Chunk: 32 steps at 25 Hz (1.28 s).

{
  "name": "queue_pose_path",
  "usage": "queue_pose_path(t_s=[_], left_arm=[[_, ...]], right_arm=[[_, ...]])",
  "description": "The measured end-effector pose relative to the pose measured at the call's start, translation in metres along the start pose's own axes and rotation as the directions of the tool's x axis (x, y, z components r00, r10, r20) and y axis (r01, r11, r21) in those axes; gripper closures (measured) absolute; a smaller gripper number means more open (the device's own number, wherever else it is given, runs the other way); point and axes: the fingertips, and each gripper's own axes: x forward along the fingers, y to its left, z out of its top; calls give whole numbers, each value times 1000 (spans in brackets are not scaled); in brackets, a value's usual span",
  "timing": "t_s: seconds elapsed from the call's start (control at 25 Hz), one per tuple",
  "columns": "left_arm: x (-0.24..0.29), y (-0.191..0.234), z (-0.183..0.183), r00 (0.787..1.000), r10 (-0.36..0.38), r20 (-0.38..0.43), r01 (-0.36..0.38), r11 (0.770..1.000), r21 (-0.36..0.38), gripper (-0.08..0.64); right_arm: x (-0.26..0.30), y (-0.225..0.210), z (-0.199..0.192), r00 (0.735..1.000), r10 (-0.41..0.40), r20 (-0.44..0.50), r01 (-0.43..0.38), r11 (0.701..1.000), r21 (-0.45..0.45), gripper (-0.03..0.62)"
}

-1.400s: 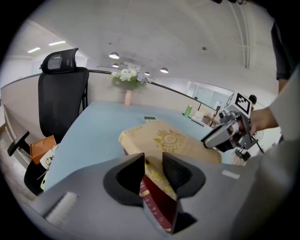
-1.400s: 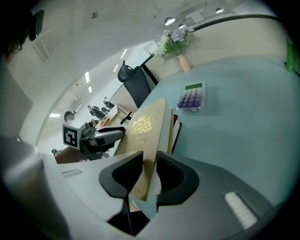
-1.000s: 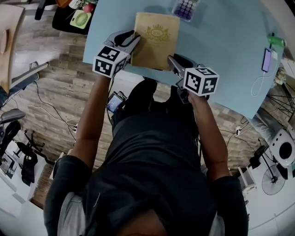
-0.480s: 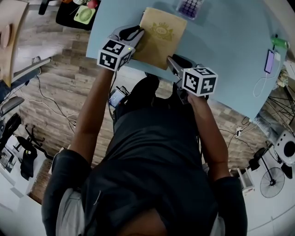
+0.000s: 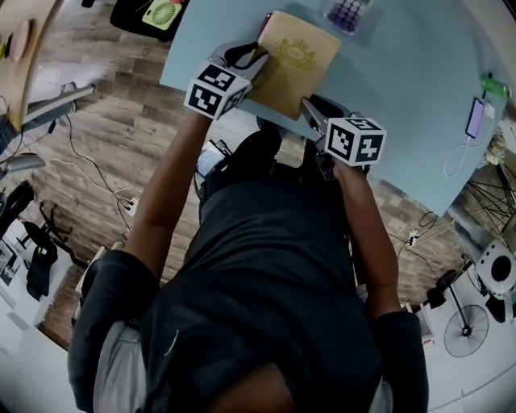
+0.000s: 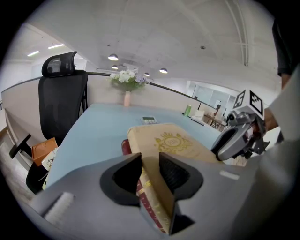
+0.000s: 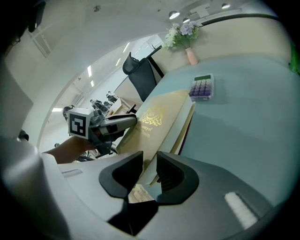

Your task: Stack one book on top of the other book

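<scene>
tan book [image 5: 294, 60] lies over the red book [image 6: 125, 146] near the front edge of the tabletop [image 5: 403, 105]. only a strip of red shows past its left side. can't tell if tan is resting on red or held just clear of it.

left gripper [image 6: 151, 161] is clamped on the tan book's left edge, toward the near corner, jaws nearly together with the book's thickness between them. right gripper [image 7: 150, 171] is pinched on the near edge by the right corner, its narrow gap filled by the book.

handling, my read:
- looks like a hardback with stiff boards, so it should carry flat from two points without sagging
- moderate weight, not fragile
- cover looks smooth, so pads may slip if it tilts; keep it level
- grip the full thickness, cover plus pages, or it fans open
- far edge hangs unsupported: land that first on red, square up, then let go

calculator [image 5: 348, 14] sits just past the far edge, so don't shove into it.
</scene>
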Motion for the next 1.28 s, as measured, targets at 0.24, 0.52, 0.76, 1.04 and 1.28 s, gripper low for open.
queue_pose_path(t_s=[0.24,0.52,0.76,1.04,1.28], left_arm=[[-3,-7,-5,1000,3,-12,-3,1000,17,428],[-14,0,-2,1000,-5,-18,5,1000,21,414],[-57,-2,41,997,19,81,-23,998,56,413],[-125,-21,108,970,27,240,-62,988,139,413],[-191,-37,163,913,53,405,-132,977,170,413]], right_arm=[[4,-6,-4,1000,-13,-19,13,1000,-20,502],[-14,-5,15,999,-27,27,28,998,-59,500],[-72,23,80,968,8,253,37,984,-173,500],[-175,84,161,838,88,539,139,920,-367,502],[-246,128,188,746,112,657,234,879,-416,514]])
